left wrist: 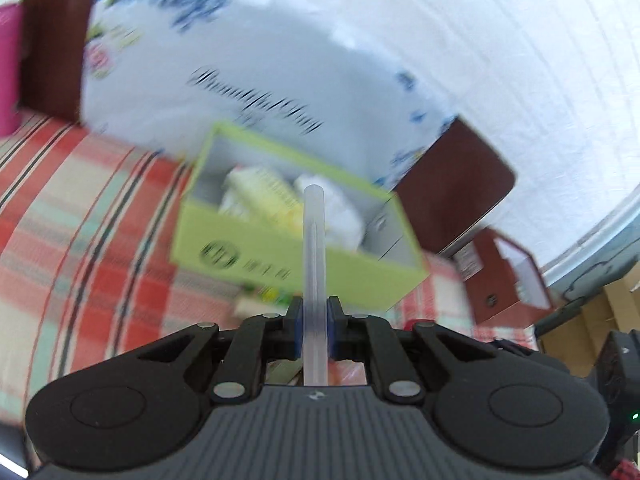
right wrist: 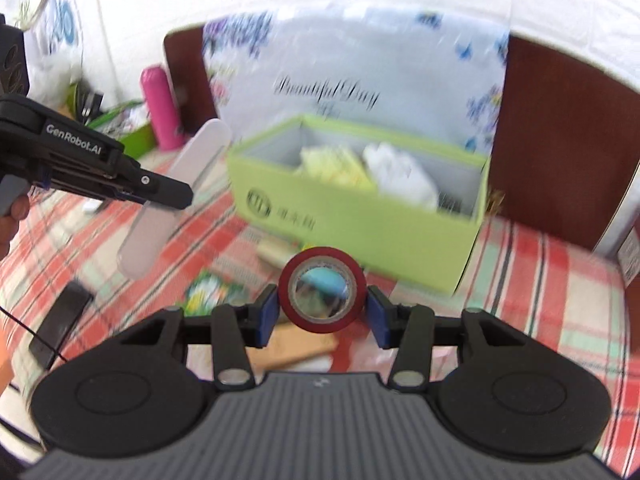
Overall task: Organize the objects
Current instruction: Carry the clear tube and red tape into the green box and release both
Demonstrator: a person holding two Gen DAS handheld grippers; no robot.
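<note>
Left gripper (left wrist: 315,320) is pinching a flat translucent case (left wrist: 315,248); right gripper (right wrist: 322,308) is clamping a red tape roll (right wrist: 322,289), both aimed toward the open green box (right wrist: 360,216) at the plaid bedspread's (right wrist: 552,280) headboard edge, likely for deposit.

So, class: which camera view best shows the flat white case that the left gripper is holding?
The right wrist view: the flat white case appears side-on at full length, clamped in the left gripper. The left wrist view shows only its thin edge between the fingers.
</note>
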